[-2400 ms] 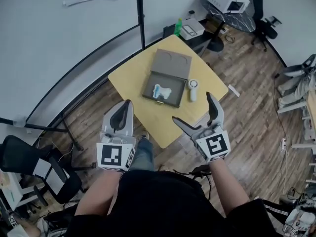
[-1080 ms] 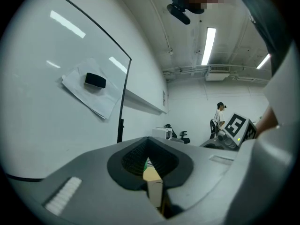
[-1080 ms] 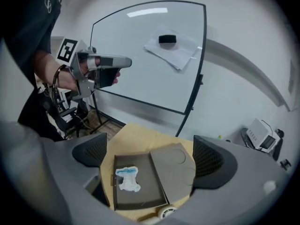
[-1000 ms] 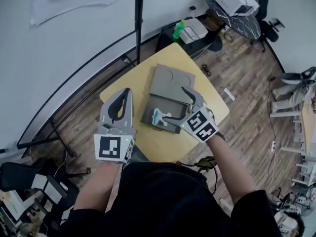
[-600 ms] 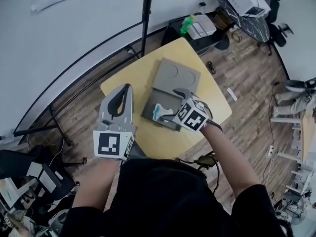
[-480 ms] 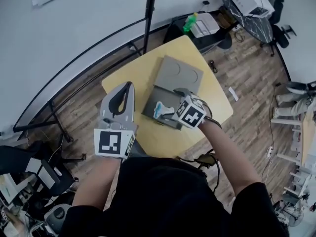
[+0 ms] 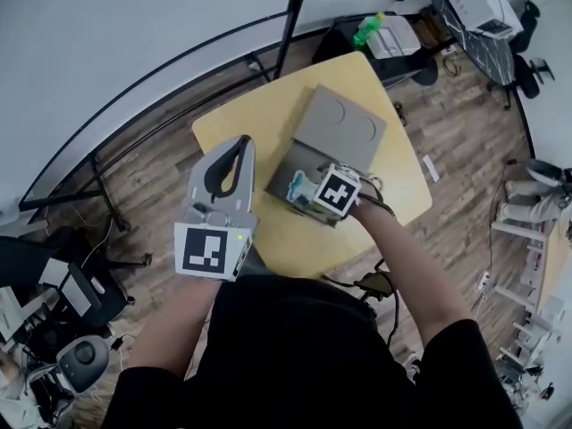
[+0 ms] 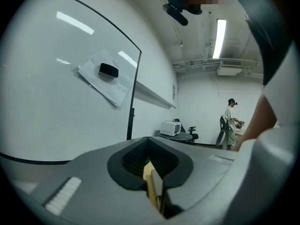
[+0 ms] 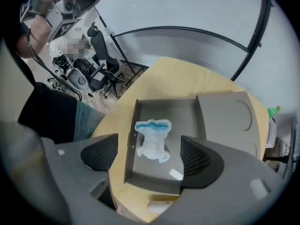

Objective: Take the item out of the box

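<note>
An open grey box point(image 7: 284, 179) point(image 9: 161, 114) lies on the yellow table point(image 7: 241, 123), its lid point(image 7: 344, 128) folded back. Inside lies a small white item with blue edging point(image 9: 152, 138) point(image 7: 298, 184). My right gripper point(image 9: 149, 156) hovers over the box, and its marker cube point(image 7: 337, 191) covers much of the box in the head view. Its jaws are closing, with the item below and between them and the pads off it. My left gripper point(image 7: 236, 147) point(image 8: 151, 167) is shut and empty, held off the table's left side and pointing up.
A small white object point(image 9: 158, 205) lies on the table by the box's near edge. A black stand pole point(image 7: 293, 7) rises behind the table, and a green bottle point(image 7: 373, 25) stands beyond it. Office chairs point(image 9: 101, 55) stand to the side. A person point(image 8: 229, 121) stands far off.
My right gripper has swung in from the right until it stands over the open box, and its jaws have narrowed. The left gripper has kept its place, still shut.
</note>
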`<state>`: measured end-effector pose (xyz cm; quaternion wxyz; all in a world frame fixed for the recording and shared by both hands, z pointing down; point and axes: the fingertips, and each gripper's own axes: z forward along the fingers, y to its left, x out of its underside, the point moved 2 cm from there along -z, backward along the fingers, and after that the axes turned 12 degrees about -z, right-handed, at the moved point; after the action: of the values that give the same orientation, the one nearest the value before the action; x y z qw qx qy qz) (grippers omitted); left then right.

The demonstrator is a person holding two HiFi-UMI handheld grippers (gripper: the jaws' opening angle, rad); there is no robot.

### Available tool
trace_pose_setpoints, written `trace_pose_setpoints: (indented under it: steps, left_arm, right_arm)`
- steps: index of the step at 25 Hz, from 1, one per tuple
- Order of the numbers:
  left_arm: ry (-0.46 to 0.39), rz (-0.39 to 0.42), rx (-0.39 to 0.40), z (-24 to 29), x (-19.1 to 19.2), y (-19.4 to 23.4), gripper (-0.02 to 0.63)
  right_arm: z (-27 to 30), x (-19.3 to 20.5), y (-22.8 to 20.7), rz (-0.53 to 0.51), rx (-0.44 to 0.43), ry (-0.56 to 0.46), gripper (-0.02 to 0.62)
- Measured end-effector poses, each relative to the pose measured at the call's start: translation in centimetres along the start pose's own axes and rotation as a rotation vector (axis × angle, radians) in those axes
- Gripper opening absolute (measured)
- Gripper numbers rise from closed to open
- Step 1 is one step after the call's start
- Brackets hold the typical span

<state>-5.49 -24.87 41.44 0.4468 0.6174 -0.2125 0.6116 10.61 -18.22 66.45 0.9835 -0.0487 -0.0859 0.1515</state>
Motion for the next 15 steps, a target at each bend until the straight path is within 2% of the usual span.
trace_pose_setpoints:
  steps: [4,5,8,9,13,15]
  left_arm:
    - [0.006,-0.010,-0.004,-0.1,1.1,0.2,0.000]
    - [0.010,-0.017,-0.006,-0.1,1.5,0.2,0.000]
    - [0.025,-0.032,-0.016,-0.6,2.6,0.5,0.000]
    - [0.030,-0.032,-0.019,-0.8,2.9,0.6,0.001]
    - [0.048,-0.042,-0.029,-1.4,3.7,1.3,0.001]
    - [0.054,-0.050,-0.034,-1.6,3.9,1.6,0.000]
  right_arm:
    - [2.6,1.0,-0.3,-0.001,-0.022,0.062,0.417]
    - [3.2,1.2,-0.1,0.012,-0.048,0.071,0.395]
    - [4.8,1.6,2.7,0.106,-0.229,0.092,0.370]
    - [5.3,1.6,3.1,0.117,-0.254,0.097,0.368]
    - [7.1,1.3,2.2,0.097,-0.234,0.120,0.330]
    - [7.7,1.2,1.8,0.098,-0.220,0.131,0.291]
